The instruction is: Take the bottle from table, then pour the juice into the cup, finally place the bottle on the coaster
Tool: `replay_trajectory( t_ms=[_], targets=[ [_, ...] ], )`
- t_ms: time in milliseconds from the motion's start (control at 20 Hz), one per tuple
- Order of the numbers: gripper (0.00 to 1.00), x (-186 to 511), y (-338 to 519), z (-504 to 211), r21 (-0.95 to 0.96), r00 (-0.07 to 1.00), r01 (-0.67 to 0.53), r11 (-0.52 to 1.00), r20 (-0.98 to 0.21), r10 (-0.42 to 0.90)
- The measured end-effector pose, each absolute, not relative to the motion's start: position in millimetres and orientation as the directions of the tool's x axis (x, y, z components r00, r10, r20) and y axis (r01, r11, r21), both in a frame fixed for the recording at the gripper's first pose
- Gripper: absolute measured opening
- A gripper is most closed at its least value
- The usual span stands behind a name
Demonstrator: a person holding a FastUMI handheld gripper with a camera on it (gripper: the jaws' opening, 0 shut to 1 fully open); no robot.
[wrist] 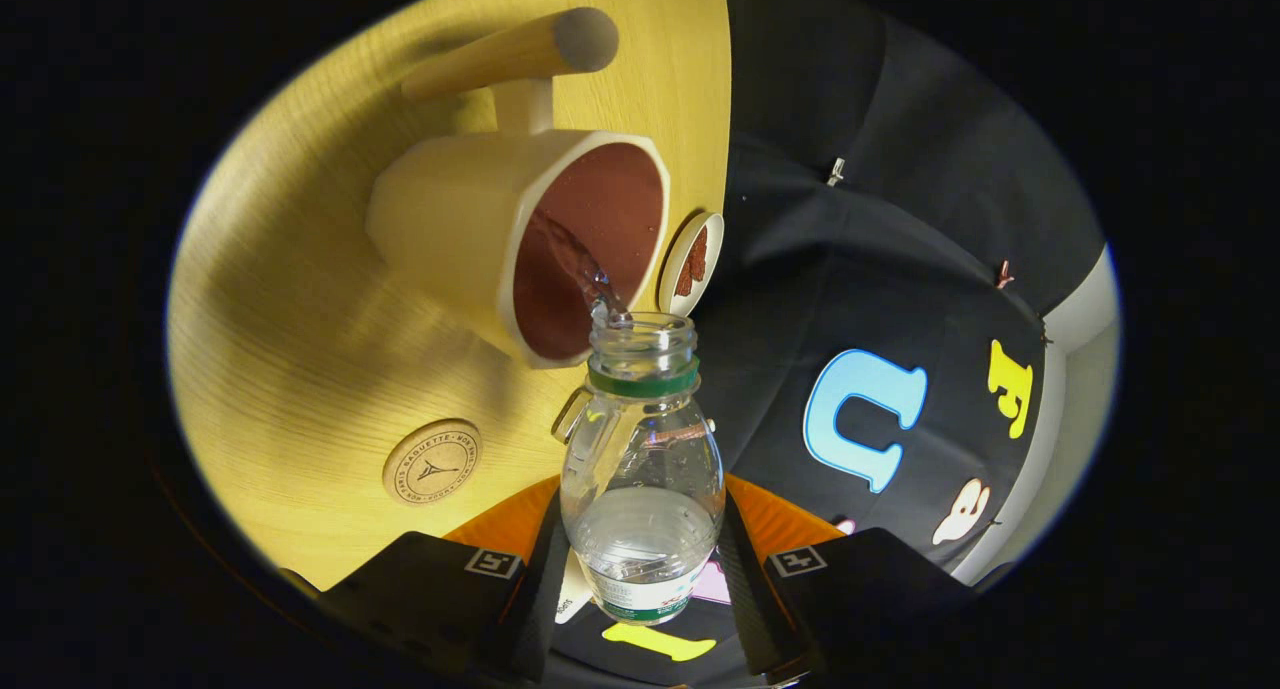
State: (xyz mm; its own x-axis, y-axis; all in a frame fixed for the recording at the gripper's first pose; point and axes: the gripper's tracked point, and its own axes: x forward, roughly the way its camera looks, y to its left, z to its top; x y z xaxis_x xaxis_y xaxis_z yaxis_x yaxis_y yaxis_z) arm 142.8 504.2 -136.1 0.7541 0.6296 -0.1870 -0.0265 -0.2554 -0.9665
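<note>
Gripper view: on the yellow table (280,299) sits the round coaster (432,461), then the cup (520,239). The jaws of the gripper (640,569) squeeze the tipped bottle (642,459), and juice runs into the cup. Tip too fast and it could splash out

The round wooden coaster (432,461) carries the word "BAGUETTE" – its other printed letters are too small to read.

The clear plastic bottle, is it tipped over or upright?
Tipped: the clear plastic bottle, clamped in the claw, streams liquid from its mouth into the cream cup.
</note>
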Motion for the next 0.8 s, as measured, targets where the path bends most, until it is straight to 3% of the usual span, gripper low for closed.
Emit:
replay_trajectory(
  t_ms=[800],
  targets=[
    [0.74,145,511,-124,-0.928,0.727,0.098,-0.361,-0.181,0.663]
  ],
)
